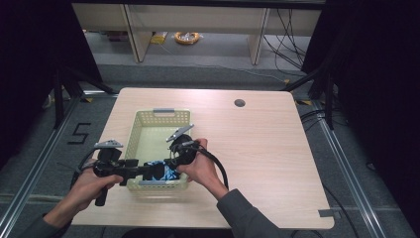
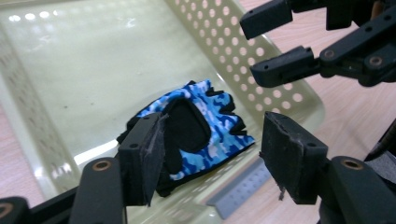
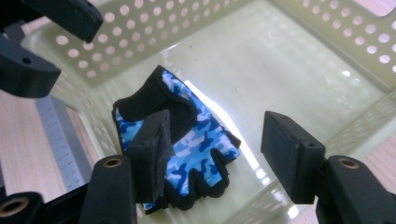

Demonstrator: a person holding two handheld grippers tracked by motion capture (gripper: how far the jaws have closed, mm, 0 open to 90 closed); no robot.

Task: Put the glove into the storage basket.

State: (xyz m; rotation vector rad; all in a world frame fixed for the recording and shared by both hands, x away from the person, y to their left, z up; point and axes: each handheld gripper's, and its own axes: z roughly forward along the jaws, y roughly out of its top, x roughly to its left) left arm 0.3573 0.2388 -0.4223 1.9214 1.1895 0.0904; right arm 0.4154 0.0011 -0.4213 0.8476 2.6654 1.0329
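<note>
Both grippers, left (image 2: 212, 158) and right (image 3: 219, 154), gape wide and empty above the camo glove (image 3: 187, 140) lying flat in the basket (image 1: 143, 119) beneath them; risk: jaws collide or pinch only fabric edge.

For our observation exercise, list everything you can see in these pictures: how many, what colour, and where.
Table: one, light wood, centre of the high view.
Basket: one, pale yellow-green, perforated, on the table's left half.
Glove: one, fingerless, blue camouflage with black, lying on the basket floor at its near end.
Table hole: one, dark, at the far edge.
Tape roll: one, yellow, on the floor beyond the table.
Left tool: one, black, open, over the basket's near rim.
Right tool: one, black, open, above the glove.
</note>
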